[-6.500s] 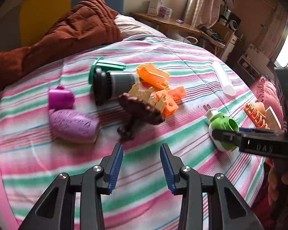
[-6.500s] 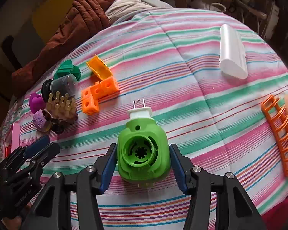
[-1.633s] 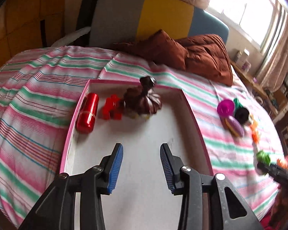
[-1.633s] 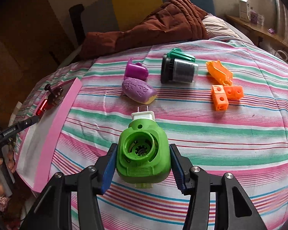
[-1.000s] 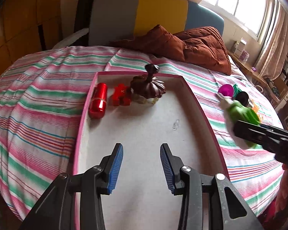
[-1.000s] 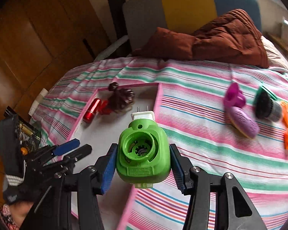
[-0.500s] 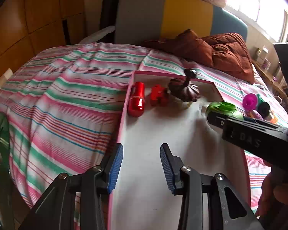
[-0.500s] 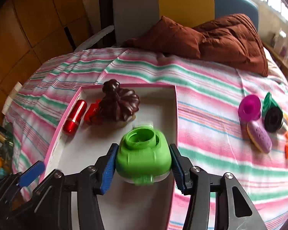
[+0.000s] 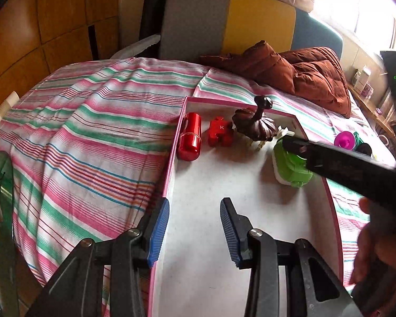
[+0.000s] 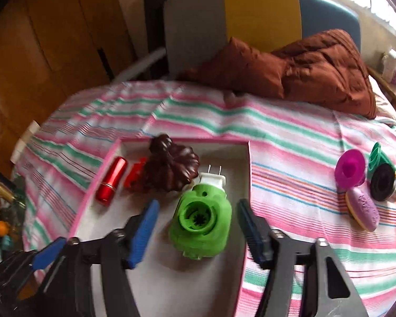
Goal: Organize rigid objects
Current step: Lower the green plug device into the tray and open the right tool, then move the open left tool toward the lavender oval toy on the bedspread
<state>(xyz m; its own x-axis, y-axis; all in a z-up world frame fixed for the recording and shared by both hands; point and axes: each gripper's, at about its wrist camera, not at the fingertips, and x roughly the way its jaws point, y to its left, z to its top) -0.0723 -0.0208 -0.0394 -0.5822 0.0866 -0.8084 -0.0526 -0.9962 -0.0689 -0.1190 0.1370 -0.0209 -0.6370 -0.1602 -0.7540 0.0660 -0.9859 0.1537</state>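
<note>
Pink tray [image 10: 246,185] holding green plug-in [image 10: 202,220], red cylinder [image 10: 111,183], right gripper [image 10: 195,227] jaws opening, left gripper [image 9: 194,227] apart

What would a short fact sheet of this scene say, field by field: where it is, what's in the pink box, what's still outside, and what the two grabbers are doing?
Place: bed with a striped sheet
Box: pink-rimmed tray, white inside
In tray: red cylinder, red block, dark brown ridged piece, green plug-in device
Left on sheet: magenta cup, purple oval, black-and-green cylinder, orange pieces, partly cut off
Right gripper: jaws opening, pads clear of the green device lying between them
Left gripper: open, empty, over the tray's near end
</note>
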